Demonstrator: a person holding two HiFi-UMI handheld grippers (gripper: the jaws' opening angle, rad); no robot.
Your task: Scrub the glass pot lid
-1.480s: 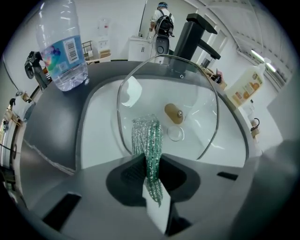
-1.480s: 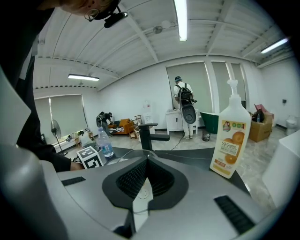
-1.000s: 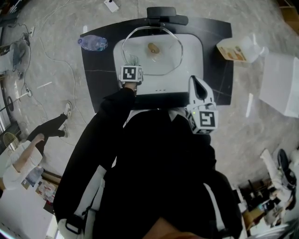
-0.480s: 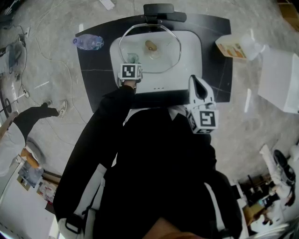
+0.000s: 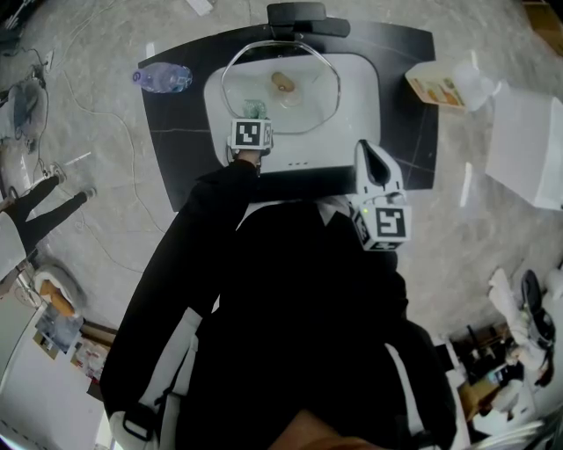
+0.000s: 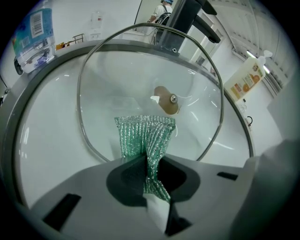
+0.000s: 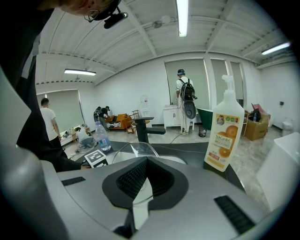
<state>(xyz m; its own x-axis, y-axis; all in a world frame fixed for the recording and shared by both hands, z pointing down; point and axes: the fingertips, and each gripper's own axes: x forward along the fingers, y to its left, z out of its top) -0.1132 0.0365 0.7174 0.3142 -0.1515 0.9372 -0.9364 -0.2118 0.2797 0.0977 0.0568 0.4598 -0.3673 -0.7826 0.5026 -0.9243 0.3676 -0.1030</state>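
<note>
The glass pot lid point(image 5: 303, 110) leans in the white sink point(image 5: 361, 97), its tan knob point(image 6: 167, 100) facing me. My left gripper point(image 5: 252, 132) hovers over the lid's near left part, shut on a green glittery scrubbing cloth point(image 6: 145, 133). In the left gripper view the cloth stands out of the left gripper point(image 6: 149, 161) and lies against the glass below the knob. The right gripper point(image 5: 369, 158) is held close to my body above the counter's front edge. In its own view the right gripper point(image 7: 146, 161) has its jaws together with nothing in them, and the lid point(image 7: 136, 149) shows beyond.
A black faucet point(image 5: 308, 18) stands behind the sink on the dark counter point(image 5: 176, 132). A water bottle point(image 5: 163, 77) lies at the counter's left, an orange-label soap bottle point(image 5: 444, 90) at its right. A white box point(image 5: 528, 158) stands on the floor to the right.
My left gripper and the cloth have shifted a little to the right across the lid. The right gripper has stayed put. A person at the far left has walked off.
</note>
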